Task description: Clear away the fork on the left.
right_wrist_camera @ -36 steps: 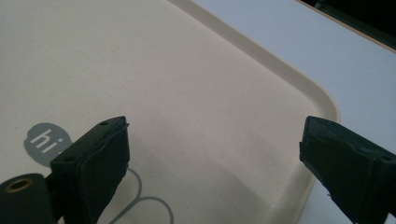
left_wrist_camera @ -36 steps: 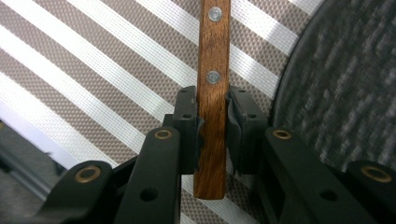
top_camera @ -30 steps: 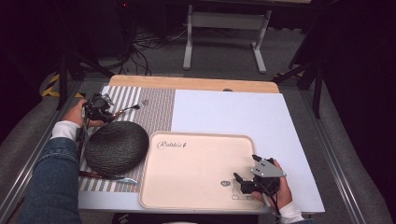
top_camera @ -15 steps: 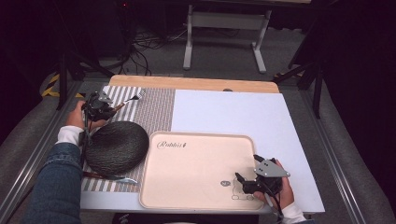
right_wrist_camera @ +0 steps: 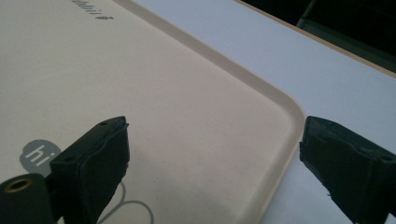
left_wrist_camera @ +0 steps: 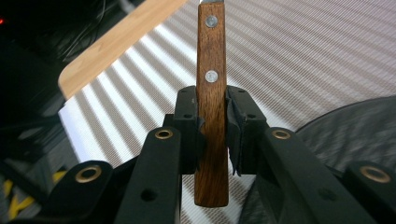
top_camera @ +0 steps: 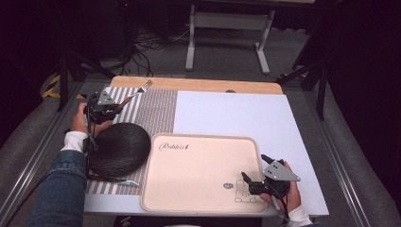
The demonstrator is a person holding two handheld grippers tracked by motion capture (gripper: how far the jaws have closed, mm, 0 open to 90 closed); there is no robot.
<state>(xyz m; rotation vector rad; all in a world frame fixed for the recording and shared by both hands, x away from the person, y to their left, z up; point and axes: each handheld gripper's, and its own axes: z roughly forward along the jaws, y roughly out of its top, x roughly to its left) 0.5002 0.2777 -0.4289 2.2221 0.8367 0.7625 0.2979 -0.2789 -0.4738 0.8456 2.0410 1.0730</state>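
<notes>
Right tongs (top_camera: 252, 181) nearest, gaping wide over the cream tray's (top_camera: 198, 198) near-right corner, holding nothing. Farther left, left tongs (top_camera: 116, 105) clamp the fork (left_wrist_camera: 211, 93) by its wooden handle, tines aimed far-right, seemingly lifted off the striped placemat (top_camera: 156, 106).

A dim room seen from above. A tabletop (top_camera: 246, 113) sits in the middle, brightly lit, with a white surface and a pale wooden strip (top_camera: 198, 85) along its far edge. Grey carpeted floor (top_camera: 236, 56) surrounds it. Beyond the far edge stands a light grey metal stand (top_camera: 227, 35) with two legs and flat feet. To the far left, black cables (top_camera: 146, 45) lie tangled on the floor, near yellow-and-black hazard tape (top_camera: 54, 85). Metal rails (top_camera: 340, 156) run along the left and right sides of the tabletop. The outer edges of the room fall into darkness.
</notes>
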